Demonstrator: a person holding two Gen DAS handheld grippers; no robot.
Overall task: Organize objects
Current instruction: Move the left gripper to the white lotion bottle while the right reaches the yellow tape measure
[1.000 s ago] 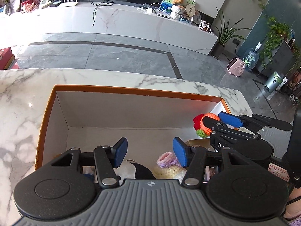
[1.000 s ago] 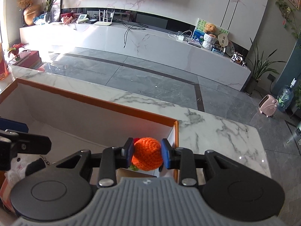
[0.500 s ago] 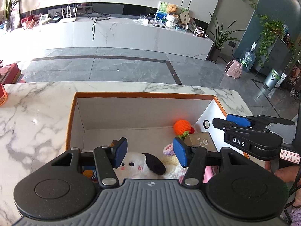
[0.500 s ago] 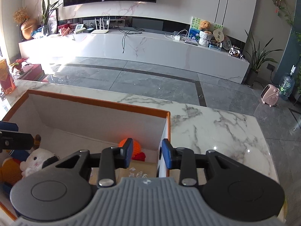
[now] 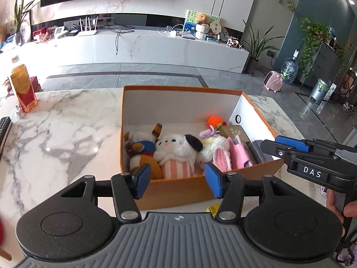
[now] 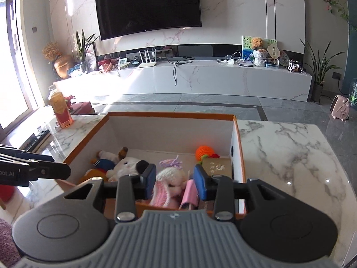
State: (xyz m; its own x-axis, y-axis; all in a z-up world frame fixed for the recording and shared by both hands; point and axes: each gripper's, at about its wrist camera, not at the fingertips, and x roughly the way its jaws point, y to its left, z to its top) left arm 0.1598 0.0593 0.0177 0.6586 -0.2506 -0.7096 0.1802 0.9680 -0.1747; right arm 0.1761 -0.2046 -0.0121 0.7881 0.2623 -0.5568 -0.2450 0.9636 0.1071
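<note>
An orange cardboard box (image 5: 178, 88) with white walls stands on the marble table (image 5: 55, 134). In its far right corner an orange crochet ball (image 6: 204, 153) lies beside a small brown carton (image 6: 217, 166). A white plush dog (image 5: 178, 147), a blue and orange plush (image 5: 142, 149) and pink knitted toys (image 5: 223, 156) fill the near half. My left gripper (image 5: 177, 182) hangs open over the box's near wall, with nothing in it. My right gripper (image 6: 175, 184) hovers above the near right part of the box. Its jaws are opening, with nothing between them.
A bottle with a red and yellow label (image 6: 60, 109) stands at the table's far left, and a dark remote (image 6: 38, 138) lies at the left edge. A small yellow thing (image 5: 213, 207) lies in front of the box. Bare marble stretches right of the box (image 6: 290, 156).
The right gripper let go of the orange crochet ball, which now lies in the box's far right corner. Both grippers drew back and up, away from the box.
</note>
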